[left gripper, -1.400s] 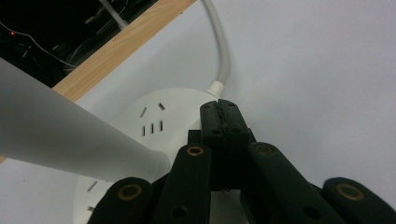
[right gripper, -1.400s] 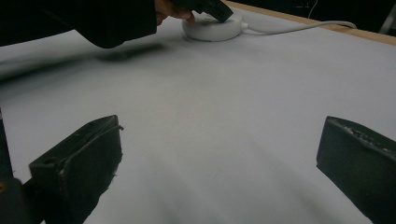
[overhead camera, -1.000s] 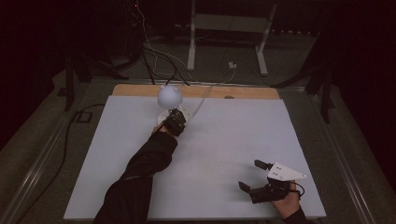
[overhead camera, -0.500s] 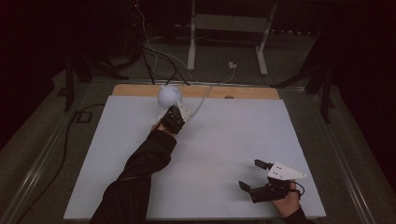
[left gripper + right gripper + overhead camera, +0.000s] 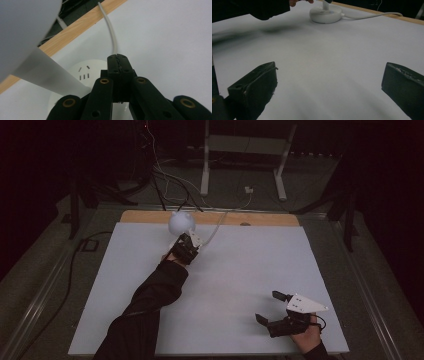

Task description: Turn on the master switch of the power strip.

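Note:
A white desk lamp stands at the back of the white table, its round head (image 5: 181,221) above a flat round base (image 5: 85,72). My left gripper (image 5: 186,247) sits just in front of the lamp. Its jaws (image 5: 117,62) are shut together over the base with nothing between them. The lamp's slanted neck (image 5: 42,75) runs past on the left. My right gripper (image 5: 268,306) rests near the front right edge. It stands open (image 5: 330,82) over bare table and faces the lamp base (image 5: 325,13).
The lamp's white cable (image 5: 112,37) runs from the base over the wooden back edge (image 5: 260,218) of the table. The person's dark left sleeve (image 5: 150,295) lies across the table's left half. Cables and a metal stand (image 5: 205,165) are on the floor behind.
My left gripper has shifted very slightly up the view, toward the lamp. The lamp and my right gripper have stayed put.

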Available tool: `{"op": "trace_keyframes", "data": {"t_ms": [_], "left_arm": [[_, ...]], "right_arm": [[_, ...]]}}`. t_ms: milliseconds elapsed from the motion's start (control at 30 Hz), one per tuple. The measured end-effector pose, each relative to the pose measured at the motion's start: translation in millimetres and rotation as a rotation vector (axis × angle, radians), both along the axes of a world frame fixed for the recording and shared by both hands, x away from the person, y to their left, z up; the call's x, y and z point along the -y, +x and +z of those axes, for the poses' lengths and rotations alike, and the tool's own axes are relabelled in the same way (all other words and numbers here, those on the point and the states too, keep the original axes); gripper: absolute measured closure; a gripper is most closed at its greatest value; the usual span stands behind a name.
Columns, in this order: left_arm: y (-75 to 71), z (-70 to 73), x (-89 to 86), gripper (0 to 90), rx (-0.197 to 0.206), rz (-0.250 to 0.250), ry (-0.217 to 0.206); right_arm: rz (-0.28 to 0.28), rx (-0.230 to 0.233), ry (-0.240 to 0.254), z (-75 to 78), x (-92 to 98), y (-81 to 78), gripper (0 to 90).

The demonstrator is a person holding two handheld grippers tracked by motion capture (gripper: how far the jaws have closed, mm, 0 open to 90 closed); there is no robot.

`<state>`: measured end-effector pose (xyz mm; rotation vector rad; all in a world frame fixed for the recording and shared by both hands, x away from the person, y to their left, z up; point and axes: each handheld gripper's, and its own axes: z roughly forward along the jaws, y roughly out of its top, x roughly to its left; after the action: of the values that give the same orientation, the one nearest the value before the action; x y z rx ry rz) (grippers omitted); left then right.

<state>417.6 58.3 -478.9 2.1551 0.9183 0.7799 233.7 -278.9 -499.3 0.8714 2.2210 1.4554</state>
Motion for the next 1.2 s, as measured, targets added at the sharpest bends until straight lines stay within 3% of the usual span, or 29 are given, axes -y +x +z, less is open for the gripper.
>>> {"op": "trace_keyframes", "data": {"t_ms": [333, 400, 500, 533, 833, 1000, 1200], "left_arm": [[-2.7, 12.3, 1.4, 90.0, -0.044, -0.004, -0.047], [-3.4, 12.5, 1.5, 81.2, -0.048, -0.003, -0.048], [-4.7, 12.4, 1.6, 79.2, -0.074, -0.011, -0.062], [-5.4, 12.4, 1.9, 71.4, -0.075, -0.01, -0.058], [-10.1, 14.9, 2.1, 38.1, -0.144, -0.039, -0.079], [-14.5, 18.6, 0.7, 17.6, -0.183, -0.101, -0.102], [-19.9, 22.4, 0.4, 3.1, -0.215, -0.143, -0.106]], "right_arm": [[0.0, 0.005, 0.007, 1.1, 0.6, -0.4, 0.0], [-0.001, 0.004, 0.007, 1.0, 0.5, -0.5, 0.0], [-0.001, 0.004, 0.008, 1.1, 0.6, -0.4, 0.0], [-0.002, 0.004, 0.008, 1.2, 0.7, -0.5, 0.0], [-0.001, 0.009, 0.009, 1.4, 0.4, -0.7, 0.0], [-0.002, 0.011, 0.009, 1.4, 0.5, -0.6, 0.0], [-0.003, 0.011, 0.008, 1.5, 0.2, -0.8, 0.0]]}}
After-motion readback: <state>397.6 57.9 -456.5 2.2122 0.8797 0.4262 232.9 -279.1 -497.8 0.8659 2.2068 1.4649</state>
